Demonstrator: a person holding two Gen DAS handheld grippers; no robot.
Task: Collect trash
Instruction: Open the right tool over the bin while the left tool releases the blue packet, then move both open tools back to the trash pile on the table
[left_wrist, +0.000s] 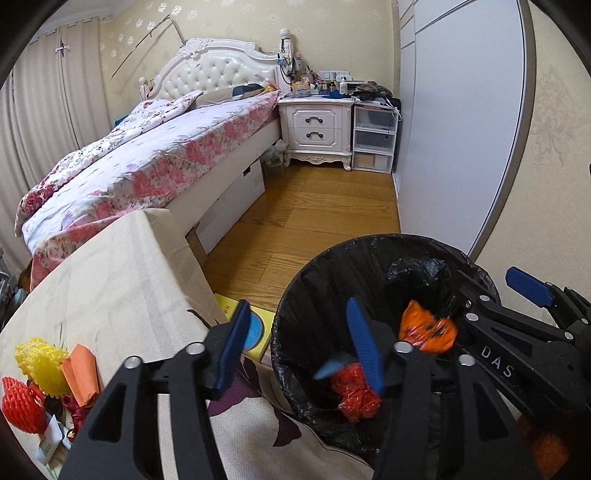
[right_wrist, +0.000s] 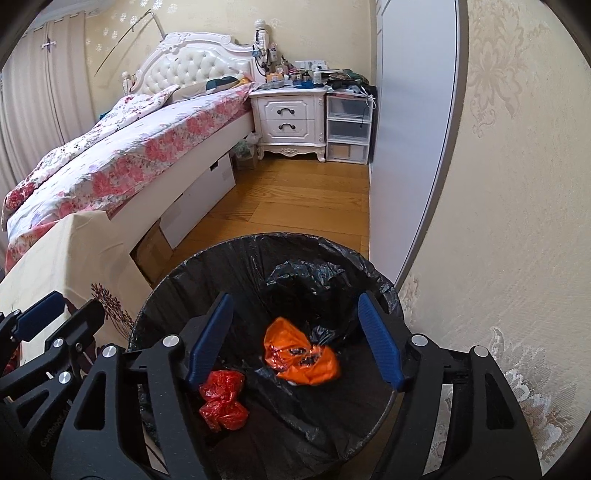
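Both pairs of fingers stand apart with nothing between them: the left gripper (left_wrist: 299, 350) hangs over the near rim of the trash bin (left_wrist: 295, 295), one blue pad outside the rim above the table edge and the other inside the opening, while the right gripper (right_wrist: 295, 343) is spread wide directly over the bin's mouth. Down on the black liner (right_wrist: 229, 266) lie a crumpled red wrapper (right_wrist: 221, 400) and an orange plastic bag (right_wrist: 301, 354), both loose and well below the pads, so this drop looks done. More trash waits on the cloth-covered table (left_wrist: 110, 266) to the left: a yellow foam net (left_wrist: 40, 360), a red foam net (left_wrist: 20, 408) and an orange paper piece (left_wrist: 81, 373), bunched together near the table's edge. The risks, as I judge them, come from how crowded it is. The two grippers sit just beside each other over the bin, so pulling both back at once could knock them together. The left one's inner pad is close to the liner's rim; catching it on the way out could drag the liner off or tip the bin. At the pile, the nets are light and springy, so a shallow pinch may slip off, and a sweep could push pieces over the table edge onto the floor (left_wrist: 314, 206).
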